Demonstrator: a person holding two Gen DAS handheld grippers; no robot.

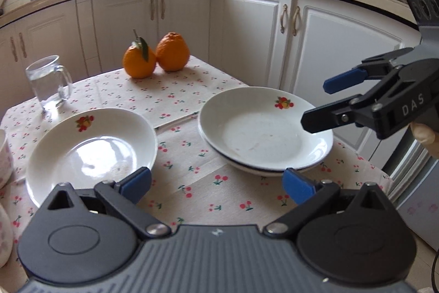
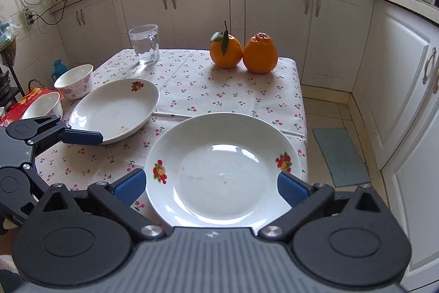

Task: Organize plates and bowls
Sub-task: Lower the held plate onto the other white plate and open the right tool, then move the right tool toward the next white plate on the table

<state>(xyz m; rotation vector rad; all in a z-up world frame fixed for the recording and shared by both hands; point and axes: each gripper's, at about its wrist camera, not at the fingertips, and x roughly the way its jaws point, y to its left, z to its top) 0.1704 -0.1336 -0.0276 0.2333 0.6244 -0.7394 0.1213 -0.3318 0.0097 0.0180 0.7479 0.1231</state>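
Two white plates with fruit prints are stacked at the table's right side. A single white plate lies to the left. My left gripper is open and empty, above the cloth between the plates. My right gripper is open and empty, over the near right edge of the stack. Two bowls stand at the table's left edge; one is floral, one plain.
A glass mug of water and two oranges stand at the far side of the cherry-print tablecloth. White cabinets run behind. A red box lies left of the table.
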